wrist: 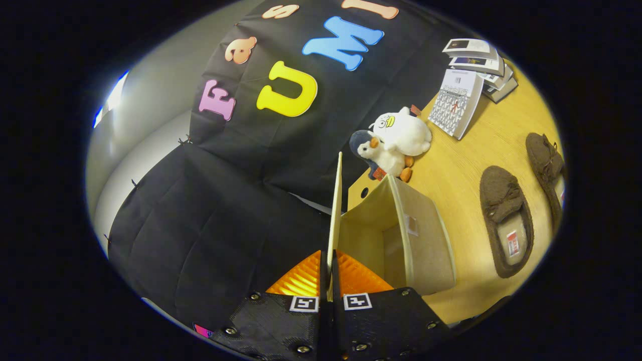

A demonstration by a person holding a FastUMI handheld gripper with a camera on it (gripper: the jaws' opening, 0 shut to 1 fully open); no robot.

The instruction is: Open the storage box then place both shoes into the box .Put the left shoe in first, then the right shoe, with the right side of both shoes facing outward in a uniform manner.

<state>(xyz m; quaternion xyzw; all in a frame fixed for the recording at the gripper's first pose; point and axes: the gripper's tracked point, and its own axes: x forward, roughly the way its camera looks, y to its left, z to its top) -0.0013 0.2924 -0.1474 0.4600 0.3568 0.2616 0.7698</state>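
The gripper [331, 281] pinches the thin cream lid [335, 220] of the beige fabric storage box [424, 240], raised upright; swing it fully clear before fetching the two brown slippers [506, 220] beyond.

Fuzzy cloth shoes [506, 220], matt fabric box [426, 240], smooth wooden table [481, 145]
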